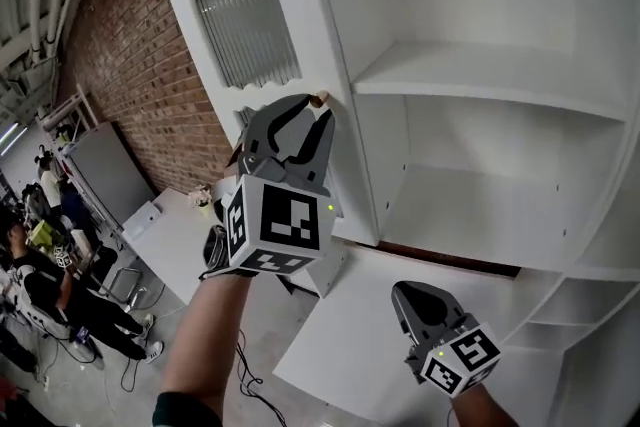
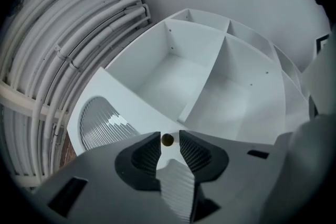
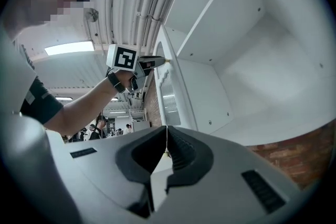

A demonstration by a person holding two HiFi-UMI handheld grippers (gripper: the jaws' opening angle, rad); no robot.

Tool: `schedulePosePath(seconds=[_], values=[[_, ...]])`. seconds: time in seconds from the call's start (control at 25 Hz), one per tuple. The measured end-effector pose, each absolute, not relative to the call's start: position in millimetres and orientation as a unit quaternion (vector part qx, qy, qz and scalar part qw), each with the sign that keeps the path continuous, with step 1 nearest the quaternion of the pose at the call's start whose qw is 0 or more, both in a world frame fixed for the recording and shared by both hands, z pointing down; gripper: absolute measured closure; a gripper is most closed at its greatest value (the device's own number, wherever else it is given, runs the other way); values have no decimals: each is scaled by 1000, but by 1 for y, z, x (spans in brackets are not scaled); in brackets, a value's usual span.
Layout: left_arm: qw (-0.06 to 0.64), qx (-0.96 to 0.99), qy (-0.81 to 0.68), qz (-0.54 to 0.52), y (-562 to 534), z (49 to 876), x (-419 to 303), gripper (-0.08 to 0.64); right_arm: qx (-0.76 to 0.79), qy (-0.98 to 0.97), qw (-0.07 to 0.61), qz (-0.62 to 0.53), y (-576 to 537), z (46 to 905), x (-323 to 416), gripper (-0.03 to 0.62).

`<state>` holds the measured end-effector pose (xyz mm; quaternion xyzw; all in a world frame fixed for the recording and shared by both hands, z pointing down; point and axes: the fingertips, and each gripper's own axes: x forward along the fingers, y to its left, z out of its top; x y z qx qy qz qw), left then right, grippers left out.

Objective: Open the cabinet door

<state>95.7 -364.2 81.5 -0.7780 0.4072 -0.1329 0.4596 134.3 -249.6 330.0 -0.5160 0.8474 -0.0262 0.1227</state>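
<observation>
The white cabinet door [image 1: 262,105], with an arched ribbed window [image 1: 245,15], stands swung wide open to the left of the cabinet [image 1: 480,75], whose bare shelves show. A small brass knob [image 1: 318,99] sits near the door's edge. My left gripper [image 1: 310,110] is raised to it. In the left gripper view the knob [image 2: 167,139] lies between the tips of my left gripper [image 2: 169,138], whose jaws are narrowly apart around it. My right gripper [image 1: 415,300] hangs low in front of the cabinet's lower part, shut and empty, its jaws meeting in the right gripper view [image 3: 167,136].
A brick wall [image 1: 130,65] runs behind the door. A white panel [image 1: 350,345] lies low under my right gripper. Several people [image 1: 40,275] sit at desks at the far lower left, beside a grey locker [image 1: 105,170]. Pipes [image 2: 63,44] run overhead.
</observation>
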Motion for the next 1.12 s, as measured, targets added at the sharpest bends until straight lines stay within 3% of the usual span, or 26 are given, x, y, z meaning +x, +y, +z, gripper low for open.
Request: schedulePosePath(seconds=[0.68,1.12], values=[[439,-797,392,-131,-357,49,108,485,-527,841,117,-40,-232,307,158,589],[432,-830,344,-83,-341,73,68,485,-523,843,119,-36,-250,329,139,589]])
